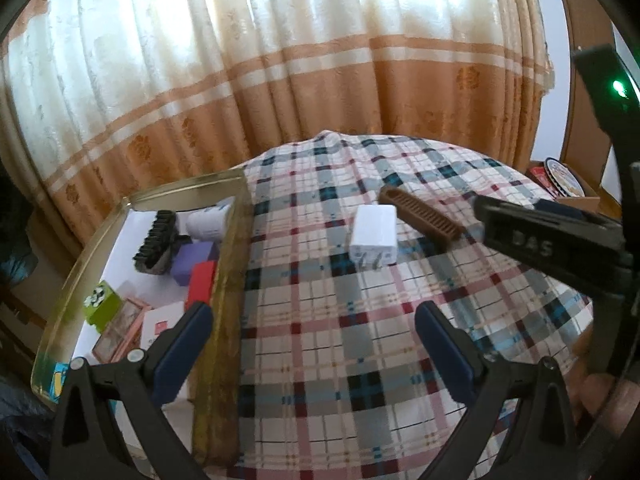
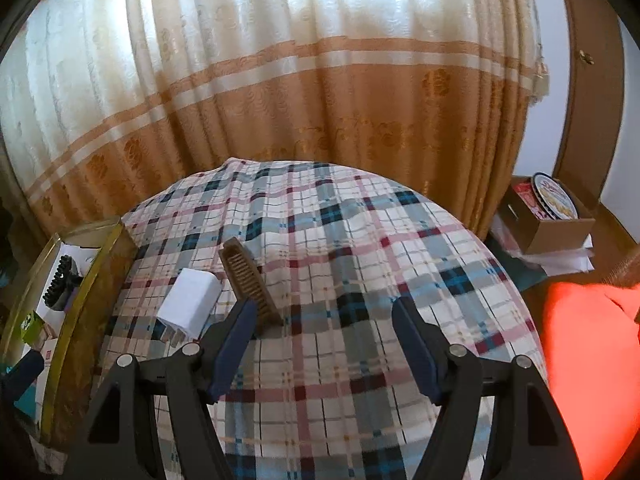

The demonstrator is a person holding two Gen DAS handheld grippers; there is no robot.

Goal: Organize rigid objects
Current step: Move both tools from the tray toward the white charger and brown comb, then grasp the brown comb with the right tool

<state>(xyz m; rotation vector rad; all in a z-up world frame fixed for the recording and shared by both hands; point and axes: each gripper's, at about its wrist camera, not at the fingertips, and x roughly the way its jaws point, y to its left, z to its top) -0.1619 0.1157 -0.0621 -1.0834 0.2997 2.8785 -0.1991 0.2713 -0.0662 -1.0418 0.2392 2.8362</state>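
A white plug adapter (image 1: 374, 237) (image 2: 191, 301) and a brown wooden comb (image 1: 423, 216) (image 2: 250, 285) lie side by side on the plaid cloth (image 1: 340, 340). A gold-rimmed tin box (image 1: 230, 264) (image 2: 86, 276) at the left holds a black brush (image 1: 156, 242), a purple block (image 1: 194, 261), a red block (image 1: 202, 280), a green box (image 1: 100, 302) and other small items. My left gripper (image 1: 314, 330) hovers open over the cloth beside the box, with nothing between its fingers. My right gripper (image 2: 324, 328) is open and holds nothing; its left finger is just near of the comb's end.
A cream and orange curtain (image 2: 320, 100) hangs behind the table. At the far right a cardboard box (image 2: 556, 220) holds a round tin. An orange sleeve (image 2: 588, 360) shows at the right edge. The right gripper's body (image 1: 560, 240) crosses the left wrist view.
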